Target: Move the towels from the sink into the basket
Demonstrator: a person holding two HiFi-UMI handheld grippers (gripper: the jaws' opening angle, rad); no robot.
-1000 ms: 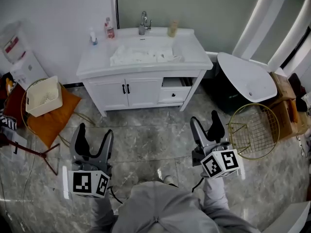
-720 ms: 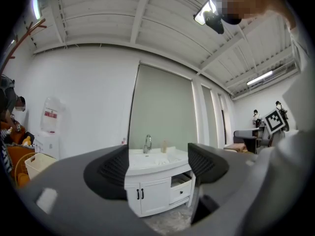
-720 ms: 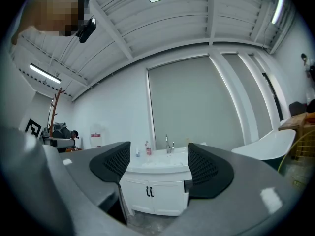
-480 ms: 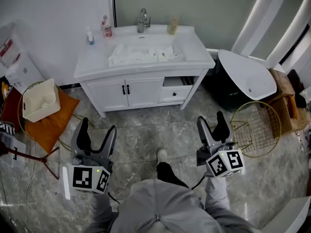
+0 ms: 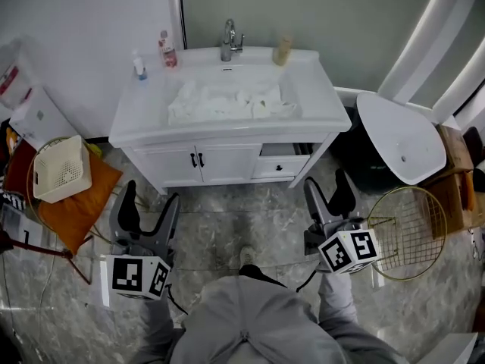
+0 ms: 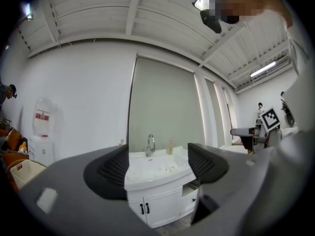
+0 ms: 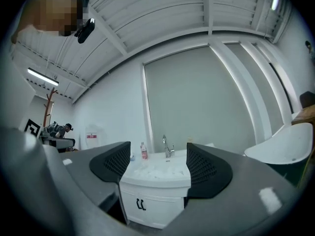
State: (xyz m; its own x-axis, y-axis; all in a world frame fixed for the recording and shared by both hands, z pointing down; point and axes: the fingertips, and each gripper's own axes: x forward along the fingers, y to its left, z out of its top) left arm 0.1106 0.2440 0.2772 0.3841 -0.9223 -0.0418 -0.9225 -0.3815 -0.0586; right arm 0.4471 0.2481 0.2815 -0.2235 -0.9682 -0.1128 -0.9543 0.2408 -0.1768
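Grey marble floor (image 5: 242, 218) lies under the person's two grippers, both held out level. The left gripper (image 5: 150, 196) and the right gripper (image 5: 326, 182) each have their jaws spread wide with nothing between them; through each gap only the white cabinet (image 5: 197, 161) shows. Ahead of both and well apart from them, the towels (image 5: 227, 101) lie crumpled in a white heap that fills the sink (image 5: 227, 78) below the tap (image 5: 227, 40). None looks lifted yet, so I'd call this the approach. Next, I think, the grippers must come up over the counter edge and one must close on a fold of cloth. A white plastic basket (image 5: 61, 169) sits off beyond the left gripper, a wire basket (image 5: 413, 230) just beside the right; which one is meant I cannot tell.
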